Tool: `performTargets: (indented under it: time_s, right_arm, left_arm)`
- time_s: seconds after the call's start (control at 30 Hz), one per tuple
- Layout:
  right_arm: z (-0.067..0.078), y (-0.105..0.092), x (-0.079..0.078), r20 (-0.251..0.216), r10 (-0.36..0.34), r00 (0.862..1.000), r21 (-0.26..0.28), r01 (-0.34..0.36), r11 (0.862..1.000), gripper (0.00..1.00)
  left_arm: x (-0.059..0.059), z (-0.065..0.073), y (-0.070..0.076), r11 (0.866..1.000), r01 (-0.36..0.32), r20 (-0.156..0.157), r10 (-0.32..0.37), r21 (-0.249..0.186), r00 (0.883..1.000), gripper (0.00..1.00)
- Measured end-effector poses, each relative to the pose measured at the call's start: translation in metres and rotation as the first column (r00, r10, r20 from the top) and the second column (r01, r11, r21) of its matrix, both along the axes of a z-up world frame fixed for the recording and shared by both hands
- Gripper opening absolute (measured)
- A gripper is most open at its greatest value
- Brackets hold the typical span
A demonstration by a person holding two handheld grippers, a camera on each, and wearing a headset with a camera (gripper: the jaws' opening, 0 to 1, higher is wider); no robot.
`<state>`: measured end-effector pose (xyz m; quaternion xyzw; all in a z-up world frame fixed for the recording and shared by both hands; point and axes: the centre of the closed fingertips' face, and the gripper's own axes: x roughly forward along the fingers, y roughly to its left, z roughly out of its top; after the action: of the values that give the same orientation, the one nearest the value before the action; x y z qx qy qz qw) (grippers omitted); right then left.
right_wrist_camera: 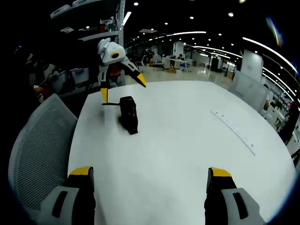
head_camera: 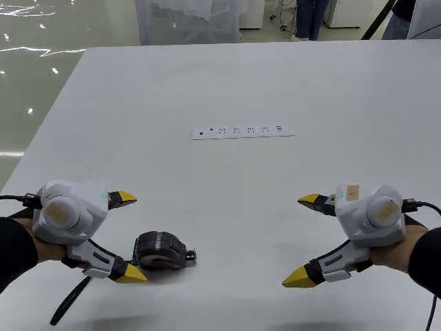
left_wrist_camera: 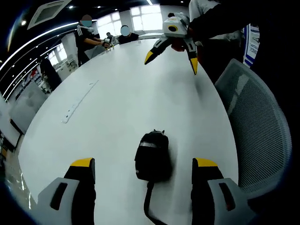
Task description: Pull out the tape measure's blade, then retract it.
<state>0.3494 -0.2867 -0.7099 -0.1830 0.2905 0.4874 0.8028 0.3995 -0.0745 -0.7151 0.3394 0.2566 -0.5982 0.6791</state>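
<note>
"Jaws—how do they stand?"
"Both pairs spread wide, holding nothing: left gripper (head_camera: 131, 237) at eight o'clock of the tabletop (head_camera: 241, 76), right gripper (head_camera: 300, 239) at four."
"And the tape measure (head_camera: 160, 249)?"
"Black, lying on the tabletop at seven o'clock, between the left jaws—blade wound in, hook at the case."
"Anything else?"
"A white paper strip (head_camera: 242, 131), just past centre toward twelve."
</note>
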Motion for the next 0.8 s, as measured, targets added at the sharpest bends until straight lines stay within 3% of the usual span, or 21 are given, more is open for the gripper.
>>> performTargets:
  time_s: [0.1, 0.13, 0.23, 0.3, 0.53, 0.6, 0.8]
  right_arm:
    - [-0.002, 0.010, 0.005, 0.000, 0.017, 1.000, 0.006, -0.017, 1.000, 1.00]
    - [-0.005, 0.013, 0.006, 0.000, 0.028, 1.000, 0.001, -0.028, 1.000, 0.99]
    - [-0.011, 0.023, 0.011, -0.001, 0.047, 0.999, -0.004, -0.047, 0.999, 0.99]
    - [-0.019, 0.029, 0.015, -0.007, 0.054, 0.998, -0.014, -0.054, 0.998, 0.99]
    - [-0.036, 0.056, 0.019, -0.044, 0.093, 0.995, -0.017, -0.094, 0.995, 0.99]
    - [-0.038, 0.066, 0.020, -0.034, 0.116, 0.993, -0.026, -0.116, 0.993, 0.99]
    - [-0.038, 0.093, 0.024, -0.035, 0.153, 0.988, -0.009, -0.154, 0.988, 0.99]
  left_arm:
    - [0.000, -0.008, -0.001, 1.000, 0.010, -0.021, -0.010, 0.022, 1.000, 0.78]
    - [-0.001, -0.012, 0.000, 0.998, 0.026, -0.025, -0.025, 0.049, 0.999, 0.73]
    - [-0.002, -0.016, -0.005, 0.999, 0.026, -0.042, -0.024, 0.045, 0.999, 0.74]
    - [0.001, -0.020, -0.006, 0.998, 0.024, -0.033, -0.022, 0.056, 0.999, 0.71]
    - [-0.001, -0.029, -0.015, 0.998, 0.022, -0.074, -0.018, 0.059, 0.997, 0.59]
    - [-0.001, -0.033, -0.018, 0.998, 0.023, -0.087, -0.018, 0.055, 0.996, 0.58]
    - [-0.004, -0.038, -0.022, 0.997, 0.044, -0.092, -0.037, 0.069, 0.995, 0.40]
